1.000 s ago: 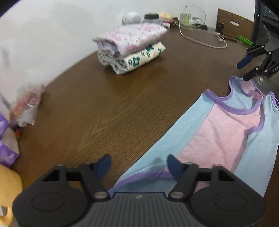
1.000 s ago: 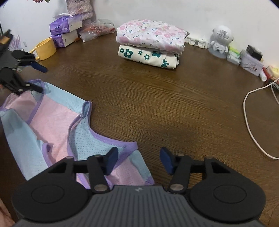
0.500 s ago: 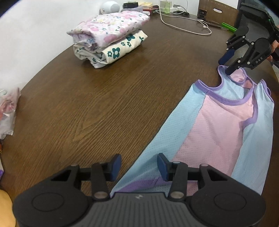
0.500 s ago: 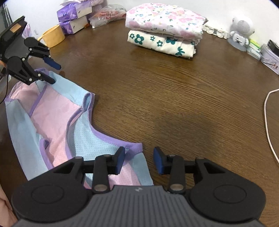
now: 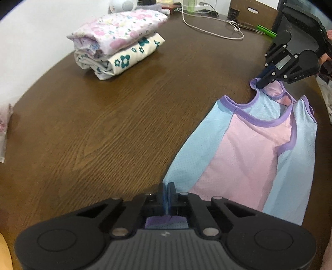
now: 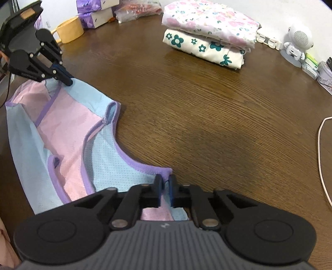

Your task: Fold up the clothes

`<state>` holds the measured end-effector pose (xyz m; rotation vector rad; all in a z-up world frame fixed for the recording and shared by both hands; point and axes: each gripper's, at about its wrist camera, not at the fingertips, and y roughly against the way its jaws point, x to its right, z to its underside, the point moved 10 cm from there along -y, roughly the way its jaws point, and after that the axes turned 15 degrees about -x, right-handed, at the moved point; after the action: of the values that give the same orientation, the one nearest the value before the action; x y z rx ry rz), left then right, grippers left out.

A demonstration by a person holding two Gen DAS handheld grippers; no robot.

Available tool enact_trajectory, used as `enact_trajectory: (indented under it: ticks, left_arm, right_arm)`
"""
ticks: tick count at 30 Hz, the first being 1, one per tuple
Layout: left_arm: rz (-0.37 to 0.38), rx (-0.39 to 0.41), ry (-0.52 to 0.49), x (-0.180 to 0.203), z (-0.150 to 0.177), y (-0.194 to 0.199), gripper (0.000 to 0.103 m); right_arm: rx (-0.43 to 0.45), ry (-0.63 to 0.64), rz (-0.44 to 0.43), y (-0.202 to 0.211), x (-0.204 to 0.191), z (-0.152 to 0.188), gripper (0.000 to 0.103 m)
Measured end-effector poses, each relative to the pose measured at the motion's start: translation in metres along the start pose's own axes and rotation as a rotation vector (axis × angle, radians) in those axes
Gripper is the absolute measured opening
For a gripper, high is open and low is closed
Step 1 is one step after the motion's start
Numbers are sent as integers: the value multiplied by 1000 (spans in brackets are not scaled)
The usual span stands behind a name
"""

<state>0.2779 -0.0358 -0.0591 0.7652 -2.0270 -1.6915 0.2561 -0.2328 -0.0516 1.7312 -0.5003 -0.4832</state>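
A pink and light-blue sleeveless top [image 5: 249, 149] with purple trim lies flat on the brown wooden table [image 5: 103, 124]. My left gripper [image 5: 166, 190] is shut on its bottom hem corner. My right gripper [image 6: 165, 182] is shut on a purple-trimmed shoulder strap at the other end. The top also shows in the right wrist view [image 6: 68, 133]. Each gripper appears in the other's view, the right one [image 5: 261, 82] at the strap and the left one [image 6: 67, 80] at the hem.
Two folded floral garments [image 5: 118, 45] are stacked at the back of the table, also seen in the right wrist view [image 6: 209, 31]. A white cable [image 5: 211, 31], a white speaker [image 6: 297, 43], a yellow cup [image 6: 69, 32] and purple tissue boxes [image 6: 93, 12] line the table edges.
Both grippers have closed from open onto the top, the left on the hem corner and the right on the shoulder strap. Both have moved closer to the cloth.
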Motion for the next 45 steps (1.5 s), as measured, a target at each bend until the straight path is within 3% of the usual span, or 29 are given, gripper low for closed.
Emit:
enact_trajectory:
  ticks: [3,8,15,21,28,36,39,40,41,45]
  left_arm:
    - [-80,61,-15,12,3,15,0]
    - [-355,184,-54,50,28,54,0]
    - [-564,254,-173,141,78,53,0]
    - [-574,244,-167,166,94,33,0]
    - [-566,233,-94,158,102,28,5]
    - [-545,234,-88,151,94,26,25]
    - [-533,240,-119,150,81,25,23]
    - [-529,233,-132,149,78,24,18]
    - [-526,226,-146,149,74,22,0]
    - [-565,220,-177,148,66,17,1]
  right_arm:
    - [47,2,27,13,0,3,4]
    - [148,115,126,54,-26,23,3]
    - [180,256,310,66,-78,79,3]
    - [164,194,343,44,-81,106,3]
    - [230,94,343,43,-70,105,4]
    - [251,79,376,48,-69,98,4]
    - [262,77,391,54,-65,89,4]
    - [264,77,396,56,-62,86,4]
    - [264,74,403,57,-60,83,4]
    - [243,33,417,52,-46,82,4]
